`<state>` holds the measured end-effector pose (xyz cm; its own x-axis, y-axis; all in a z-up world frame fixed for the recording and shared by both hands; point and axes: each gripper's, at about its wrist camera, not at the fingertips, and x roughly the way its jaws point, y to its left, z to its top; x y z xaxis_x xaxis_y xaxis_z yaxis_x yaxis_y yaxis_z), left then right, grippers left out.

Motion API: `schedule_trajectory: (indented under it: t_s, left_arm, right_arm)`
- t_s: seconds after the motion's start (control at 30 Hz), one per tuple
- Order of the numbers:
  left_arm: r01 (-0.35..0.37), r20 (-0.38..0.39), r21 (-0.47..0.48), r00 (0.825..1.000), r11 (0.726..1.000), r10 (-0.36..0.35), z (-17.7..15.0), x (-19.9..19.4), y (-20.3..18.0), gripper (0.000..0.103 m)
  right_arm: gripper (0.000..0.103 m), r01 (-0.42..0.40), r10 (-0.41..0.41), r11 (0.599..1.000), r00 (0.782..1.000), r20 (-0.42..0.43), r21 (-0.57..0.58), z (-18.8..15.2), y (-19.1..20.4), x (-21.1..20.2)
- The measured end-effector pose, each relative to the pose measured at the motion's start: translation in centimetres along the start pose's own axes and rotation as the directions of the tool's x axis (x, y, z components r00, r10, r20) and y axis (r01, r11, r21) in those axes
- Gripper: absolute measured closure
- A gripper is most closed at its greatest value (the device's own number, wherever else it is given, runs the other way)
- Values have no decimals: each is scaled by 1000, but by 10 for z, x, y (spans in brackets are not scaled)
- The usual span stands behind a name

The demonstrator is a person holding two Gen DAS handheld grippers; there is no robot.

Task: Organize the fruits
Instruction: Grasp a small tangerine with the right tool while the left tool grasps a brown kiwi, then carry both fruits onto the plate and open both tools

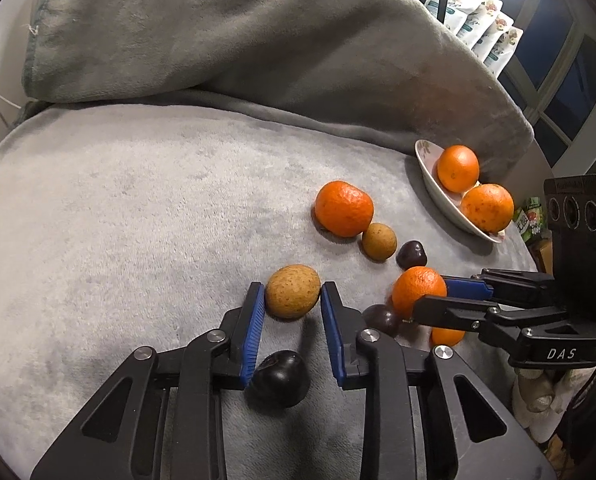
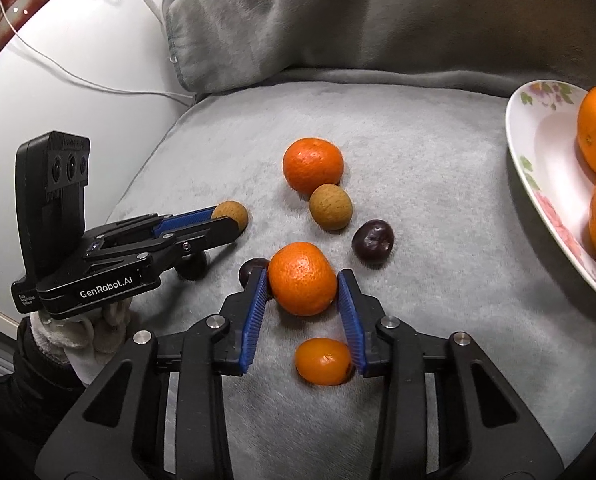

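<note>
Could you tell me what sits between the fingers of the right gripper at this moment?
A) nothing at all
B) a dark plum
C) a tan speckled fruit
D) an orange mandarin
D: in the right wrist view the right gripper has its blue pads on either side of an orange mandarin on the grey blanket, while the tan speckled fruit sits between the pads of the left gripper.

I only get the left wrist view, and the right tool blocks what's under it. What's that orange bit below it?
Observer: A small oval orange fruit lying on the blanket inside the right tool, near its base.
Operator: And the mandarin?
Observer: The mandarin sits between the blue pads at the tips, with the jaws open around it.
Operator: Room on the plate?
Observer: The plate is bare on its left part, showing painted flowers.
</note>
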<state>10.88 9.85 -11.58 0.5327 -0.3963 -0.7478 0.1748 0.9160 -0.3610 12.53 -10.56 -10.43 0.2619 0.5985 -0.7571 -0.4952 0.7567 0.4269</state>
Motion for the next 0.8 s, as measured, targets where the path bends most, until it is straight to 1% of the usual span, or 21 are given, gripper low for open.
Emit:
schedule_trajectory:
  t_s: [0.23,0.4,0.5,0.67,0.8]
  left_arm:
    - [24,24,-4,999,1000,-24,5,-9,-5,76]
    - [59,42,6,997,998,-59,12,-14,-17,76]
    - [83,49,20,995,996,-84,18,-14,-29,76]
    - [117,50,57,991,991,-120,26,-9,-53,76]
    - [148,47,91,987,985,-153,34,-1,-77,76]
  right_arm:
    - [66,16,-17,1000,998,62,16,0,-6,-21]
    - [66,40,-43,999,991,124,27,-3,-12,-51]
    - [66,66,-71,997,984,163,36,-6,-20,-73]
    - [66,122,-134,990,966,223,66,-10,-38,-109]
    - [66,168,-190,980,948,254,105,-9,-55,-128]
